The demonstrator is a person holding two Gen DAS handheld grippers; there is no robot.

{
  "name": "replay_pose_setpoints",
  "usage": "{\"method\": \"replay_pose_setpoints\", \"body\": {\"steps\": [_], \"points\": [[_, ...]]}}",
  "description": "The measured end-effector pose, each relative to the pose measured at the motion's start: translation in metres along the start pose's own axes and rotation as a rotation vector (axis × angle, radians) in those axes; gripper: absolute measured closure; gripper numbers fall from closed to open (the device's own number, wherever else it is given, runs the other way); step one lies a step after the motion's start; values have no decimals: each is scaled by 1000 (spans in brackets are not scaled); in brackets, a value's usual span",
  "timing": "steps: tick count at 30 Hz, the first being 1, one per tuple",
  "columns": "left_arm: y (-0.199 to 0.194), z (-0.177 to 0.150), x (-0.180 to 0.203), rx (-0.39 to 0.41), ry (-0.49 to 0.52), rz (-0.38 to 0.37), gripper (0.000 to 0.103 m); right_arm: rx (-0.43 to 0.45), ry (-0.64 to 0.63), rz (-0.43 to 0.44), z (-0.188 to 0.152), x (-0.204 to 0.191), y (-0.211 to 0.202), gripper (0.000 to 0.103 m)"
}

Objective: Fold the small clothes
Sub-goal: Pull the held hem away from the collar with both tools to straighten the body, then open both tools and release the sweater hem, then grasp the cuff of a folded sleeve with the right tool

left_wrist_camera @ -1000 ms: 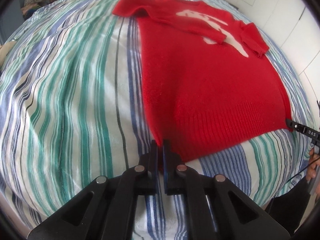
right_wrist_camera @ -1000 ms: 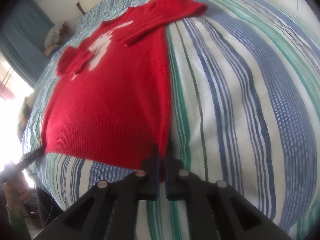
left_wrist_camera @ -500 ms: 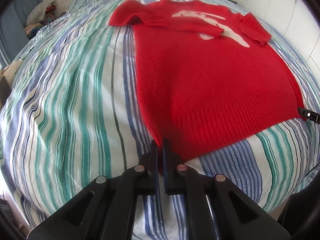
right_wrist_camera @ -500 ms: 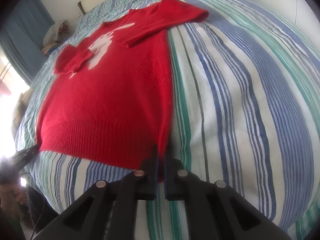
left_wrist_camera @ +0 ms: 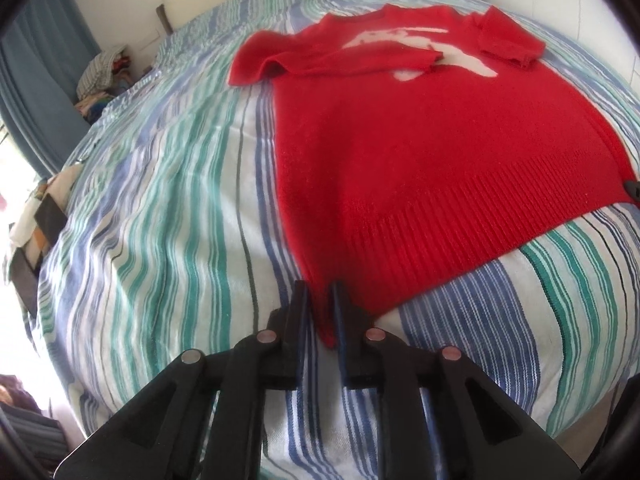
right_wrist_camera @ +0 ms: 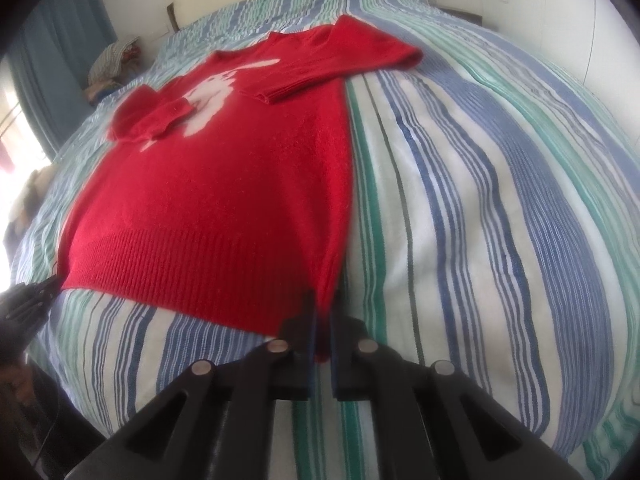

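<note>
Flat on the blue, green and white striped bed cover (left_wrist_camera: 168,216) a red knitted sweater with a white figure on its chest (left_wrist_camera: 432,152) is spread, both sleeves folded in over the front (the white figure is partly hidden by them). At the sweater's ribbed hem, the corner on one side is seen between the fingers of the left gripper (left_wrist_camera: 319,300), whose jaws have just been opening and now stand slightly apart, with a gap visible beside the cloth. At the hem's other corner the right gripper (right_wrist_camera: 322,306) is pinched on the red knit.
</note>
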State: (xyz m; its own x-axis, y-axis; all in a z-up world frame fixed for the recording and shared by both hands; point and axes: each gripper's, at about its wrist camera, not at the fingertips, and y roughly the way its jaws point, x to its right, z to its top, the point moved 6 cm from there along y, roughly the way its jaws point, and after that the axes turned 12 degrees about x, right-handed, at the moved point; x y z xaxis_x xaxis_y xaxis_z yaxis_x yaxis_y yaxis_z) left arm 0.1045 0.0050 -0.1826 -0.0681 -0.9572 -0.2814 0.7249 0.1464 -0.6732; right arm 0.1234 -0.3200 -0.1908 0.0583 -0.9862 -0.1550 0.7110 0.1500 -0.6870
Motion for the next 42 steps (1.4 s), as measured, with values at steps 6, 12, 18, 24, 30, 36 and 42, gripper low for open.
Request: {"method": "replay_pose_setpoints", "body": {"steps": [6, 12, 18, 24, 30, 36, 42], "points": [[-22, -13, -30, -21, -18, 22, 29, -3, 23, 31, -5, 7, -16, 76], [-51, -16, -84, -18, -151, 29, 29, -17, 35, -12, -14, 28, -50, 63], [-60, 46, -89, 137, -194, -40, 21, 108, -23, -50, 33, 41, -84, 62], [-56, 68, -39, 143, -231, -187, 21, 170, -373, 127, 113, -37, -43, 62], [-67, 41, -24, 80, -285, -217, 21, 20, -596, 208, 139, -88, 92, 62], [-66, -10, -75, -16, -301, -58, 21, 54, -312, 196, 171, -49, 137, 94], [-60, -41, -106, -81, -440, -38, 21, 275, 62, 13, 256, 116, 46, 94]]}}
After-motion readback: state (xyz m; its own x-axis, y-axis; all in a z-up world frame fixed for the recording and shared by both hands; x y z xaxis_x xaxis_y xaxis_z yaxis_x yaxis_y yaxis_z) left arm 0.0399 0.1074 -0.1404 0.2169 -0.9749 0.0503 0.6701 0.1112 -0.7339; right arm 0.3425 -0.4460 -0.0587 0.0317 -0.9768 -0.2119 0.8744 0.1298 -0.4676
